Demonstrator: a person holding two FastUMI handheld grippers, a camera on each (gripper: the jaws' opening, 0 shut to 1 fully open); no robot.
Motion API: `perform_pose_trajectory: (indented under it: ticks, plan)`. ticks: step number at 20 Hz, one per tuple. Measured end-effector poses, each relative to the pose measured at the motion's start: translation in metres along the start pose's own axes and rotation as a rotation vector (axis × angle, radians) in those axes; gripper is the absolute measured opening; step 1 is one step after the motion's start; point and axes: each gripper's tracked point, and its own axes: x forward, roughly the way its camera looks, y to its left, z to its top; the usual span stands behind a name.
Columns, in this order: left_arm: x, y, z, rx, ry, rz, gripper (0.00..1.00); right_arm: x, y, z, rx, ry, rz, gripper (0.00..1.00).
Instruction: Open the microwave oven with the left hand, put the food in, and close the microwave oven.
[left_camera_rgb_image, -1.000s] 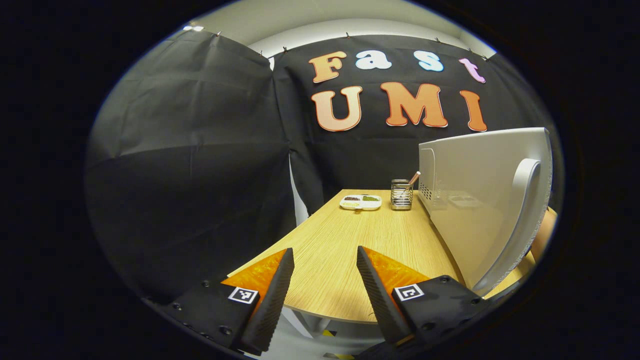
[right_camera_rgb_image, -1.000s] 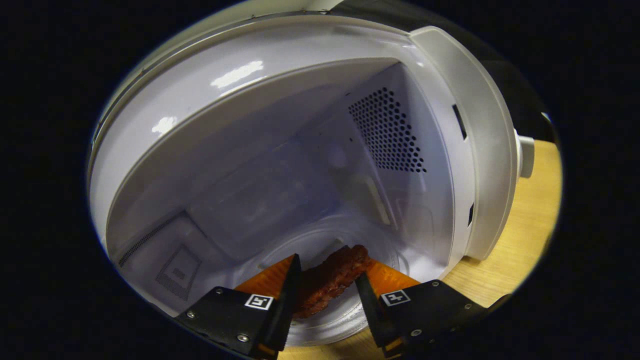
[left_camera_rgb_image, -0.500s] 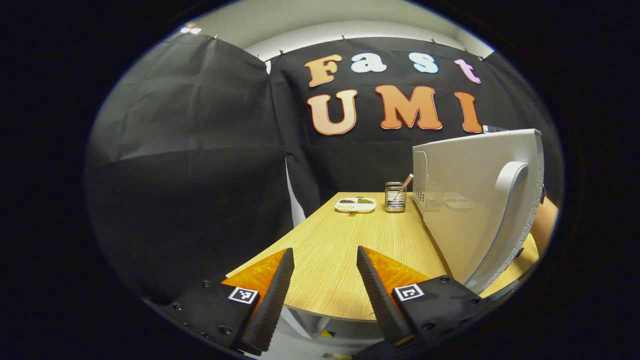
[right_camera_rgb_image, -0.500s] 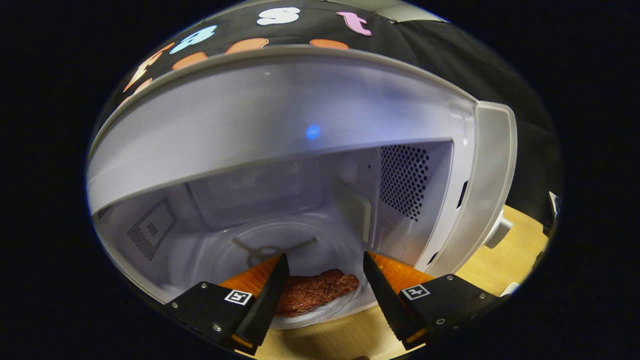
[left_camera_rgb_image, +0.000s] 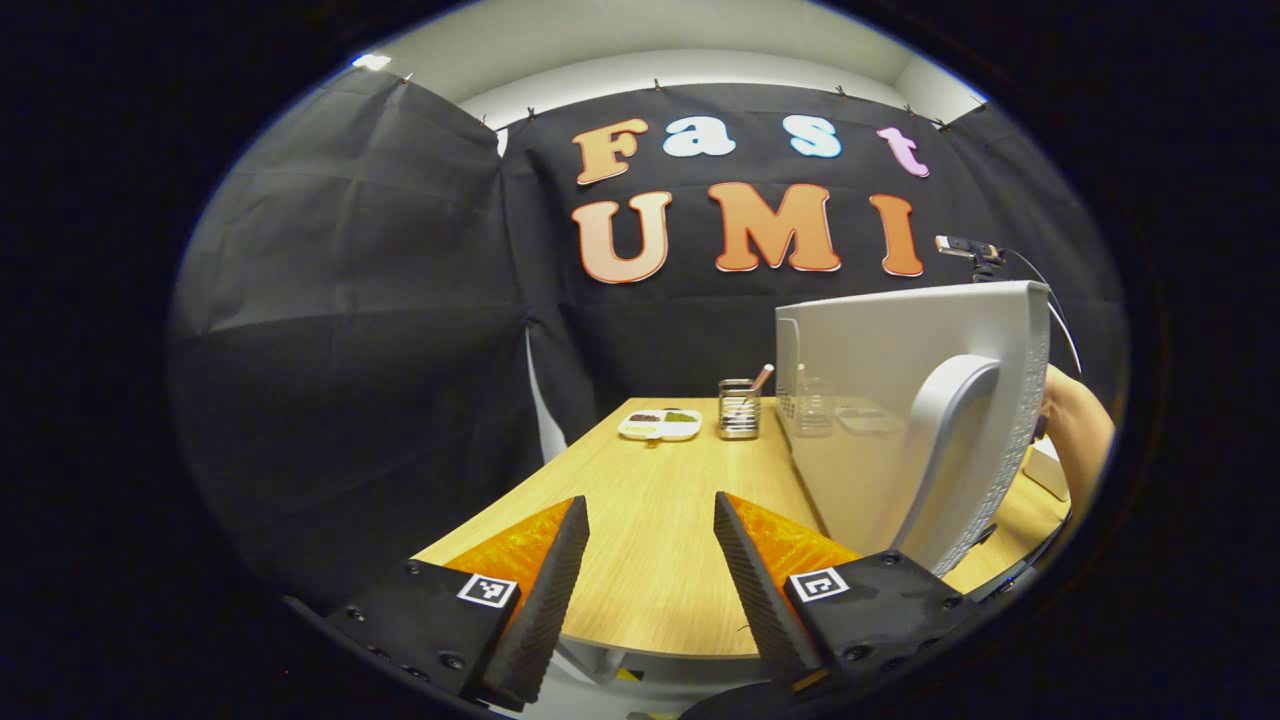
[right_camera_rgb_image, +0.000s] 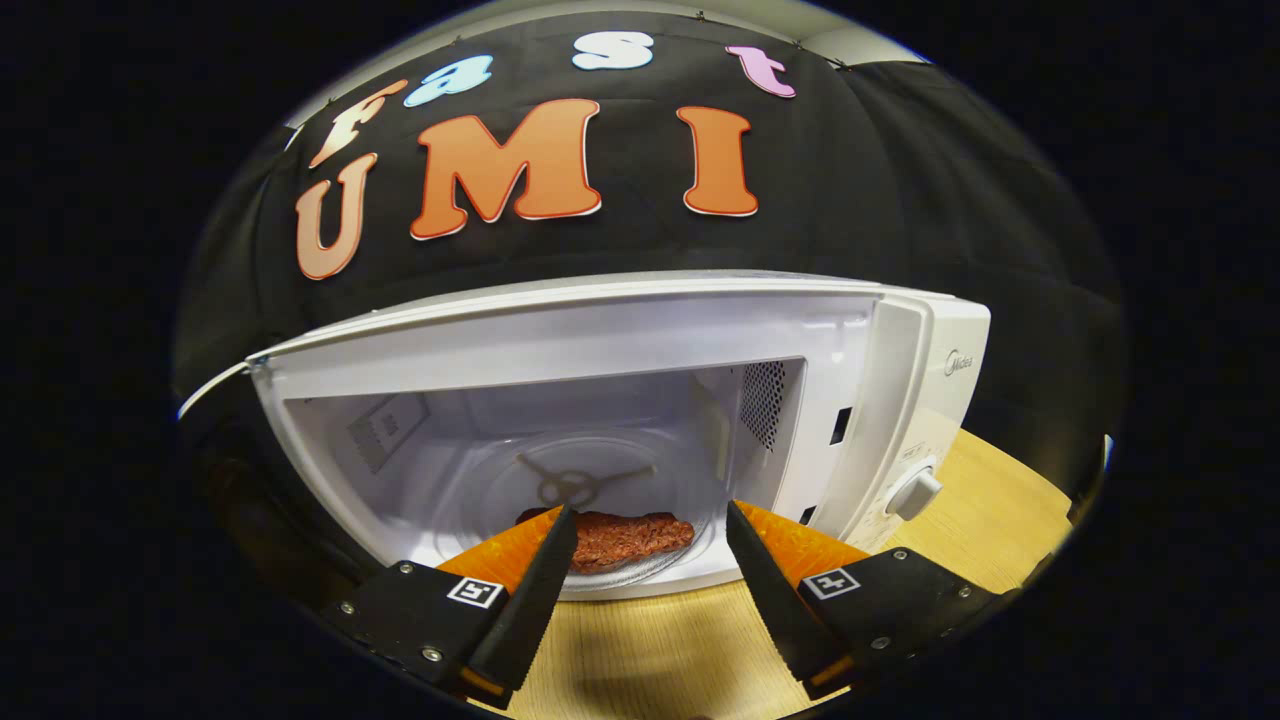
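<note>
The white microwave oven (right_camera_rgb_image: 900, 340) stands open on the wooden table. A brown slab of food (right_camera_rgb_image: 630, 535) lies on the glass turntable (right_camera_rgb_image: 480, 480) inside. My right gripper (right_camera_rgb_image: 648, 560) hangs open just outside the cavity, in front of the food, holding nothing. In the left gripper view the swung-out door (left_camera_rgb_image: 880, 400) with its curved handle (left_camera_rgb_image: 950, 450) stands to the right. My left gripper (left_camera_rgb_image: 648, 560) is open and empty over the table's near edge, left of the door. A person's arm (left_camera_rgb_image: 1080, 430) shows behind the door.
A wooden table (left_camera_rgb_image: 660, 500) runs toward the back wall. A white divided dish (left_camera_rgb_image: 660, 424) and a wire utensil holder (left_camera_rgb_image: 740, 408) sit at its far end. The oven's control knob (right_camera_rgb_image: 915, 490) is on its right panel.
My right gripper let go of the food onto the turntable and drew back out of the oven. My left gripper shifted, so the door now sits nearer the middle of its view.
</note>
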Motion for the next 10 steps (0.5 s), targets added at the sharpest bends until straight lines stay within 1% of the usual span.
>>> perform_pose_trajectory:
  ticks: [3,5,6,7,9,10]
  plan:
    - [0.004,-0.02,-0.005,-0.038,0.025,-0.068,0.84,-0.03,-0.01,0.01,-0.034,-0.035,0.046,0.93]
    - [0.004,-0.03,-0.007,-0.048,0.042,-0.095,0.85,-0.051,-0.017,0.02,-0.056,-0.074,0.083,0.93]
    - [0.005,-0.036,-0.006,-0.046,0.046,-0.105,0.85,-0.061,-0.02,0.025,-0.06,-0.094,0.103,0.93]
    - [0.003,-0.037,-0.005,-0.033,0.044,-0.105,0.8,-0.071,-0.025,0.029,-0.063,-0.107,0.119,0.93]
    - [0.0,-0.049,-0.004,-0.023,0.039,-0.128,0.8,-0.089,-0.039,0.035,-0.049,-0.121,0.143,0.94]
    - [-0.001,-0.058,-0.003,-0.023,0.036,-0.149,0.83,-0.096,-0.044,0.037,-0.037,-0.12,0.161,0.94]
